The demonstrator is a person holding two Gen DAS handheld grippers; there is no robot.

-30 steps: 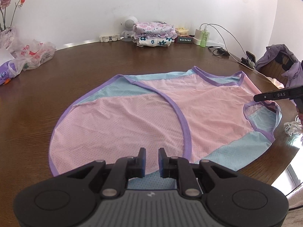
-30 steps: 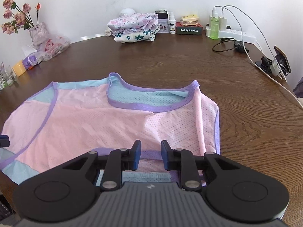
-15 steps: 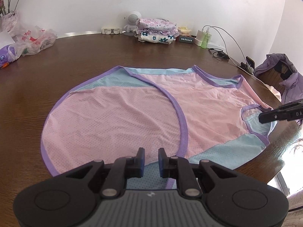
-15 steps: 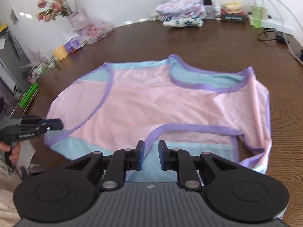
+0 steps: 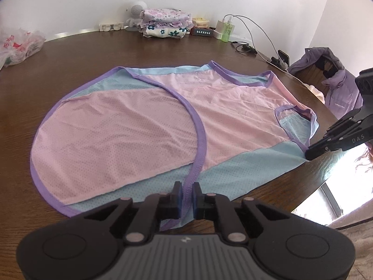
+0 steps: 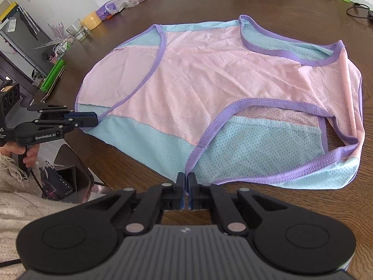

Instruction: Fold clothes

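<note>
Grippers (image 5: pixel 186 200) (image 6: pixel 186 194) both just closed on near edge of vest (image 5: pixel 139 126); 1 side folded in, remaining folds still ahead.

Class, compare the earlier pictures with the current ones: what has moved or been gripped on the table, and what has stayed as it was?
The right hand-held gripper has swung to the near edge of the pink and blue top; its jaws have just been closing and now pinch the blue hem. The left hand-held gripper has just been closing over the purple trim at its own corner. The top stays flat on the table, and the folded pile is unmoved.
</note>
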